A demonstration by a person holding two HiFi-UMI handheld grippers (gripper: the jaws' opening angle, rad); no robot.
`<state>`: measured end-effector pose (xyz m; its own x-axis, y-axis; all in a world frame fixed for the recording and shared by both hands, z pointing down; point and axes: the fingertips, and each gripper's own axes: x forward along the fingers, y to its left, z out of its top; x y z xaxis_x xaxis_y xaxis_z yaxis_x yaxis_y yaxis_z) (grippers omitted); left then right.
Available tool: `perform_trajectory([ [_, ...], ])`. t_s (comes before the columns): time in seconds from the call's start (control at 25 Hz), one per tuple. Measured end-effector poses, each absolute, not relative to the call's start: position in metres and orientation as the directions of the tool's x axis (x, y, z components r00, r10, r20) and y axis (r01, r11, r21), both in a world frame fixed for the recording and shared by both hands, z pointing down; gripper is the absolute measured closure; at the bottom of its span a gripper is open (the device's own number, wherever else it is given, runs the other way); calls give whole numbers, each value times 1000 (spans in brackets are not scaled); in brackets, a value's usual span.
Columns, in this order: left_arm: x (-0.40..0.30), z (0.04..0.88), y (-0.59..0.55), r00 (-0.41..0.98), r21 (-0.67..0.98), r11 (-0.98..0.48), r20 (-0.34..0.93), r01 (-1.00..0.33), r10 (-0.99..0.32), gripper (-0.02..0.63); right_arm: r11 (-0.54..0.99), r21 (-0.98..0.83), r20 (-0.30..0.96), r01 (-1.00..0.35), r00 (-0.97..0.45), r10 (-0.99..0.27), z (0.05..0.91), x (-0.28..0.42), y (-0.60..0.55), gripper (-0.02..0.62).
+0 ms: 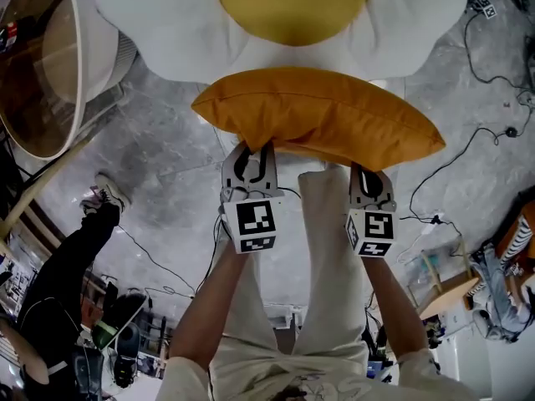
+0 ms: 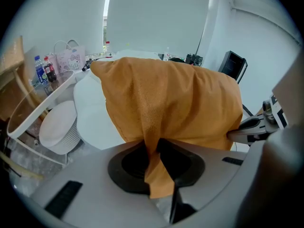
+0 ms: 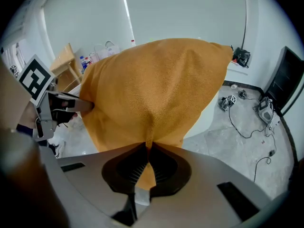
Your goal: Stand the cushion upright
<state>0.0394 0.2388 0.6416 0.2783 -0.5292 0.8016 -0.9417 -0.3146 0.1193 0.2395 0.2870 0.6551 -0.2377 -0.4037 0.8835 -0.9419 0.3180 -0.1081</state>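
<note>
An orange cushion (image 1: 322,115) hangs lengthwise above the floor, held by its near edge. My left gripper (image 1: 248,155) is shut on a pinched fold of fabric near the cushion's left end, and the fold runs down between the pads (image 2: 154,148). My right gripper (image 1: 369,172) is shut on the same edge further right, with the fabric squeezed between its ribbed pads (image 3: 146,151). In the left gripper view the cushion (image 2: 171,99) fills the middle. In the right gripper view the cushion (image 3: 152,89) bulges upward. Its far side is hidden.
A big white flower-shaped cushion (image 1: 167,32) with a yellow centre (image 1: 292,2) lies just beyond the orange one. A round white-rimmed basket table (image 1: 71,65) stands at the left. Cables (image 1: 493,132) trail over the grey floor at the right. A person's shoe (image 1: 102,195) is at the left.
</note>
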Motion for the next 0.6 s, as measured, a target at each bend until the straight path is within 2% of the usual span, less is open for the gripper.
perform_trajectory([
  [0.6,-9,557,241,211,146,-157,787,-977,-580,535,368,-72,849,-927,-251,-466,560,200,243,563],
])
